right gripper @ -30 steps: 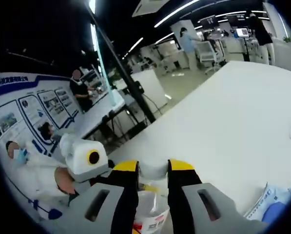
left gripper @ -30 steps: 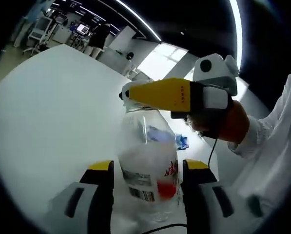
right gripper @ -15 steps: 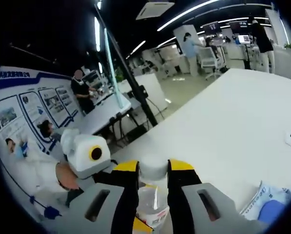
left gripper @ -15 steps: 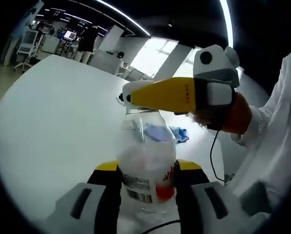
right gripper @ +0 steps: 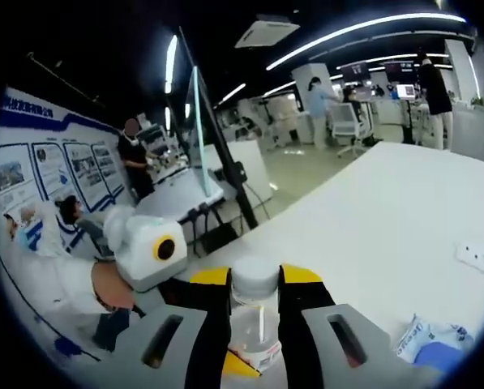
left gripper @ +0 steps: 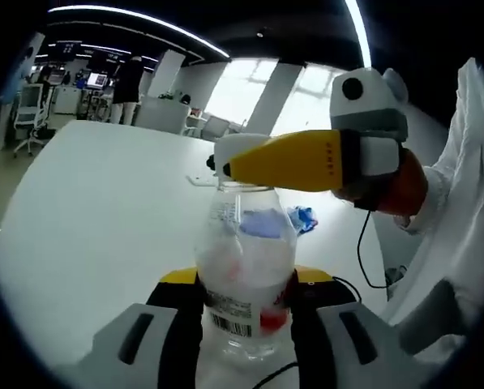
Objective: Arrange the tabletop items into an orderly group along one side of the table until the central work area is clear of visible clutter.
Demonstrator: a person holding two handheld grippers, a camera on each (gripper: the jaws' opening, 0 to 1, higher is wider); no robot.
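Note:
A clear plastic bottle (left gripper: 246,251) with a red-and-white label stands upright between the yellow-tipped jaws of my left gripper (left gripper: 246,279), which is shut on its body. My right gripper (left gripper: 235,162) reaches in from the right, held by a person's hand, and pinches the bottle's top. In the right gripper view the bottle's white cap (right gripper: 254,279) sits tight between the jaws of my right gripper (right gripper: 254,277). The left gripper (right gripper: 148,247) shows at the lower left there, in a person's hand. The white table (left gripper: 104,186) lies under it all.
A blue-and-white packet (left gripper: 302,217) lies on the table beyond the bottle, the same packet (right gripper: 428,344) at the lower right. A white power strip (right gripper: 477,259) rests at the table's right. A white sleeve (left gripper: 469,186) is at the right. People and desks stand far behind.
My left jaws have closed in onto the bottle's body. Both views have tilted up, showing more of the room. The right gripper stays clamped on the cap.

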